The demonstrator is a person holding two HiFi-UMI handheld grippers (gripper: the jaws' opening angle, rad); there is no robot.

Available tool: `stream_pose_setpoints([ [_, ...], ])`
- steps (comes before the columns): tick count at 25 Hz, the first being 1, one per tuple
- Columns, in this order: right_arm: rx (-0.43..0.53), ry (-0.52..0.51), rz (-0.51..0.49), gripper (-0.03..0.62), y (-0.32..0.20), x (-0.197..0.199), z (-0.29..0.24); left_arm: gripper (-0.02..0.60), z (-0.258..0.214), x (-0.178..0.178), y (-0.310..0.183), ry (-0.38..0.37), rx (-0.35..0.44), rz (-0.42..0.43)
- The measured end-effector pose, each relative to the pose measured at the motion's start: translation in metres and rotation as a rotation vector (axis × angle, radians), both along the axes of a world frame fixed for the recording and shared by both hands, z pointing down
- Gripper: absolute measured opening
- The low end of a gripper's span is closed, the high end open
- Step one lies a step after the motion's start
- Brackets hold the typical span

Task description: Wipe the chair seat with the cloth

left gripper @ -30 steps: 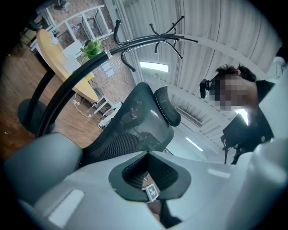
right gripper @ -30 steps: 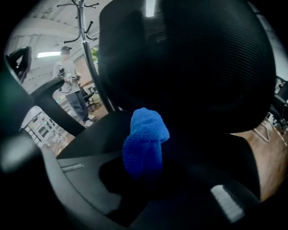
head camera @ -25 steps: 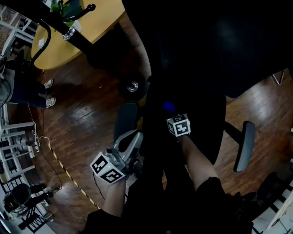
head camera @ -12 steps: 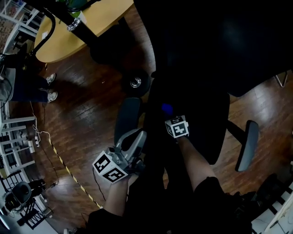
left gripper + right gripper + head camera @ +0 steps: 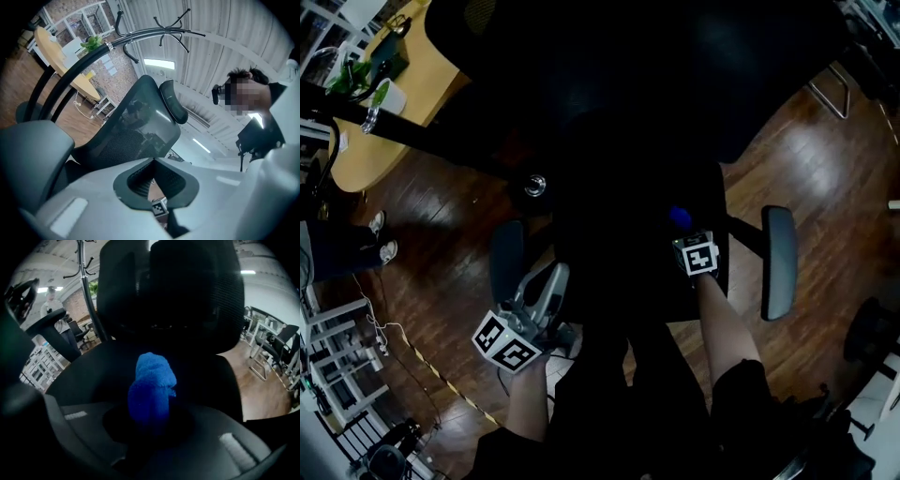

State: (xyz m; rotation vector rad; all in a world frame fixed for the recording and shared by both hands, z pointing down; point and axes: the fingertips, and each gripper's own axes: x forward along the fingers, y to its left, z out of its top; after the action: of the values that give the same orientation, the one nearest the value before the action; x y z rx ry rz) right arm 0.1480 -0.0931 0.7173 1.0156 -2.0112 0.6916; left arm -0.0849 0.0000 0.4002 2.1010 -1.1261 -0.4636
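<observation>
**Desk:** What do you have on the left?

**Me:** My left gripper (image 5: 542, 291) sits low at the chair's left side, just beside the left armrest (image 5: 504, 261) and out over the wooden floor (image 5: 441, 244). In the left gripper view I see its fingers brought together with nothing between them. It tilts upward at the mesh backrest (image 5: 136, 126) and the headrest (image 5: 173, 101). A coat stand (image 5: 140, 35) arches overhead, with a yellow table (image 5: 49, 47) behind it.

**Desk:** And the middle?

**Me:** The black chair seat (image 5: 619, 244) fills the centre of my head view and is very dark. The blue cloth (image 5: 679, 217) is over the seat's right half.

**Desk:** What is holding it?

**Me:** My right gripper (image 5: 686, 234). In the right gripper view its fingers are clamped on the cloth, which bulges out of them as a rounded wad. The gripper points across the seat toward the backrest. I cannot tell whether the wad presses on the seat or hangs just above it.

**Desk:** Anything further right?

**Me:** The right armrest (image 5: 778, 262) is just beyond my forearm, with more floor past it.
</observation>
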Motion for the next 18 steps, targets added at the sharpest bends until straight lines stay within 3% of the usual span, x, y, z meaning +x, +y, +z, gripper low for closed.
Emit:
stream_pose_setpoints([
  [7,0.066,0.073,0.111,0.037,-0.014,0.094,-0.038,-0.008,-0.01,0.013,-0.011,-0.004,0.005,0.028],
  [12,0.079,0.078,0.134,0.037,-0.02,0.101,-0.042,-0.008,-0.018,0.012,-0.016,-0.006,0.013,0.031],
  [18,0.05,0.027,0.205,0.038,-0.019,0.1,-0.033,-0.008,-0.01,-0.013,-0.003,-0.008,0.018,-0.029],
])
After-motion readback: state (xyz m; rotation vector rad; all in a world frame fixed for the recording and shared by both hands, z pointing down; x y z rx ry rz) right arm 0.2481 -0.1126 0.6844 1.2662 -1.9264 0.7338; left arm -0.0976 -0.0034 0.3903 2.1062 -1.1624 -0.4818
